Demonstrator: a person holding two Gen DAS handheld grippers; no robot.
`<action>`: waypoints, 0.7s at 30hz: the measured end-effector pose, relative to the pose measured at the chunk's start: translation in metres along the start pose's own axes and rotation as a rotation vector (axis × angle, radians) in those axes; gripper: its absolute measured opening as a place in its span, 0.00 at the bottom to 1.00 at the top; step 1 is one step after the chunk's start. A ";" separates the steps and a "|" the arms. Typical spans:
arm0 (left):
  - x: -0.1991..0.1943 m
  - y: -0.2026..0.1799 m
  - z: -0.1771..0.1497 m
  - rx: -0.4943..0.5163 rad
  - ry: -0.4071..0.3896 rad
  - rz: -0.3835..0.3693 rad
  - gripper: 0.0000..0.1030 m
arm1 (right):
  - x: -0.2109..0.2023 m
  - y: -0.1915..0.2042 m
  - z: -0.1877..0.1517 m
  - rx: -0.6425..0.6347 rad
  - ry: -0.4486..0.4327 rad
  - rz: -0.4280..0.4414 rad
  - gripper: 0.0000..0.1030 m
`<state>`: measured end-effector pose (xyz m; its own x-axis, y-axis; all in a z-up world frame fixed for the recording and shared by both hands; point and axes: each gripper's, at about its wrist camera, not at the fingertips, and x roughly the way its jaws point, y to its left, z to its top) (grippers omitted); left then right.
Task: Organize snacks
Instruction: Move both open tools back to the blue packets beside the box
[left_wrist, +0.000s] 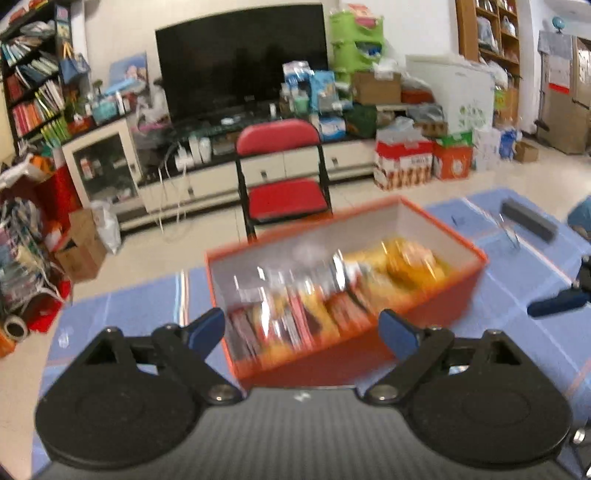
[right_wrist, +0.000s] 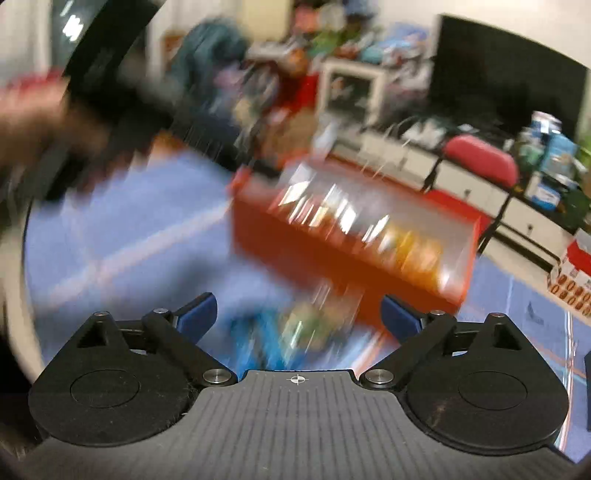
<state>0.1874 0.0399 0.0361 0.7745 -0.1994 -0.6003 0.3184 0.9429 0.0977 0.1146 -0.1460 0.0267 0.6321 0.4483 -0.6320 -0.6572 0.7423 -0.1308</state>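
Both the left gripper and the right gripper stand wide apart and empty — one blurred blue packet lies loose on the tablecloth, while beyond it the orange box already holds most snacks.

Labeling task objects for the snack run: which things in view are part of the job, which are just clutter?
Job:
- orange box on the blue tablecloth
- snack packets standing in it
- blue-green packet, blurred, on the cloth before the open right gripper
- open left gripper

Lying about:
- red chair
- TV
- grey bar
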 end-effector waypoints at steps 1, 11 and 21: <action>-0.002 -0.005 -0.012 0.013 0.015 -0.007 0.89 | 0.000 0.011 -0.012 -0.037 0.035 0.002 0.85; 0.030 -0.025 -0.068 -0.112 0.175 0.043 0.89 | 0.008 0.046 -0.047 -0.125 0.072 0.052 0.84; 0.062 -0.068 -0.068 0.019 0.182 0.105 0.89 | 0.037 0.043 -0.056 -0.072 0.093 0.094 0.84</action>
<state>0.1768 -0.0181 -0.0619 0.6934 -0.0471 -0.7190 0.2524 0.9505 0.1812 0.0866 -0.1252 -0.0447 0.5276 0.4634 -0.7120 -0.7416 0.6601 -0.1198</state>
